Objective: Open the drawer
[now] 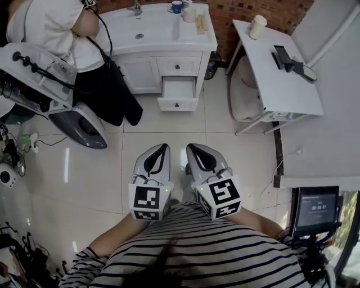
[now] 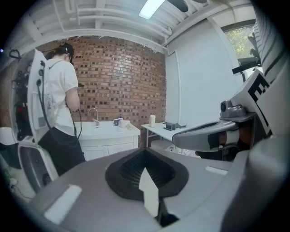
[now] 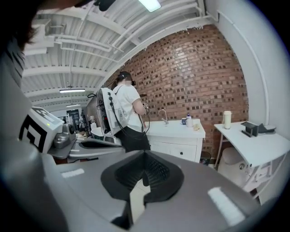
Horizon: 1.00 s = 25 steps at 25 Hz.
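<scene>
From up here I look down on a glossy, pale-tiled floor [image 1: 225, 157] that throws back the ceiling lights. Both tools hang side by side above it, close to my striped shirt [image 1: 208, 253]. The left gripper [image 1: 163, 147] has its jaws together at the tips with nothing between them, and the right gripper [image 1: 191, 147] is closed and empty too.

The drawer [image 1: 178, 93] is well apart from both. It sits in the white vanity cabinet [image 1: 163, 34] against the brick wall [image 1: 247, 8], and it is pulled out over the tiles (the smaller drawer [image 1: 177, 66] above it is flush with the front). On the vanity top I see a tap [image 1: 135, 7], a blue mug [image 1: 176, 7] and a white cup [image 1: 189, 14].

Right of the vanity stands a white desk [image 1: 275, 84] carrying a pale cup [image 1: 257, 26] and a dark device [image 1: 284, 57]. A person [image 1: 56, 28] in a white top stands at the vanity's left corner, beside a white-and-grey machine [image 1: 56, 95]. A small screen [image 1: 318, 209] on a stand sits at my lower right.
</scene>
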### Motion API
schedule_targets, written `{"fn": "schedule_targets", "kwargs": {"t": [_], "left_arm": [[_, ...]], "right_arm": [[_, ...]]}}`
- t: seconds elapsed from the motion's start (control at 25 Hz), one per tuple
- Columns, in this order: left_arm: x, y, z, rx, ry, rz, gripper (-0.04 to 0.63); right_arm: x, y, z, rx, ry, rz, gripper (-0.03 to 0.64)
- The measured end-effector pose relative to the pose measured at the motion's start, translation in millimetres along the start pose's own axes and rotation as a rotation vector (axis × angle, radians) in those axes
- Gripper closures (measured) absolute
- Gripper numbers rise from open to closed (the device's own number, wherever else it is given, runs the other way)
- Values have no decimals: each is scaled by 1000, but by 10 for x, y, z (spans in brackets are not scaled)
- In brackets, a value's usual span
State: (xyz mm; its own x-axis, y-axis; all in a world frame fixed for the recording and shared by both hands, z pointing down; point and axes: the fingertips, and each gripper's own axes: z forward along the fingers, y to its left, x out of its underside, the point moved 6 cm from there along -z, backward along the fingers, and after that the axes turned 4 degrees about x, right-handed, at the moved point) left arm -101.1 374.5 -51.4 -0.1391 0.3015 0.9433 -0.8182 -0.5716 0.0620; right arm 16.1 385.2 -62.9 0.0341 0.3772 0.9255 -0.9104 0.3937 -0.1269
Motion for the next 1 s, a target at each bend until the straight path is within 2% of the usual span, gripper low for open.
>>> {"fn": "schedule_targets", "kwargs": {"t": [0.2, 0.32, 0.4, 0.56, 0.8, 1.0], "left_arm": [[173, -177, -845, 46, -16, -34, 580], [242, -302, -1140, 88, -7, -60, 580], [256, -382, -1253, 105, -8, -49, 580], [318, -589, -1366, 129, -3, -33, 580], [384, -1000, -1308, 141, 15, -20, 580], [343, -1071, -1280, 128, 26, -6, 580]], "right_arm": [[201, 731, -558, 43, -3, 10, 615], [263, 1022, -754, 60, 11, -1, 615], [273, 1127, -838, 68, 11, -5, 615], [323, 1195, -1054, 75, 13, -4, 615], [464, 1054, -1338, 55, 11, -10, 615], [461, 1003, -1397, 38, 11, -9, 615]]}}
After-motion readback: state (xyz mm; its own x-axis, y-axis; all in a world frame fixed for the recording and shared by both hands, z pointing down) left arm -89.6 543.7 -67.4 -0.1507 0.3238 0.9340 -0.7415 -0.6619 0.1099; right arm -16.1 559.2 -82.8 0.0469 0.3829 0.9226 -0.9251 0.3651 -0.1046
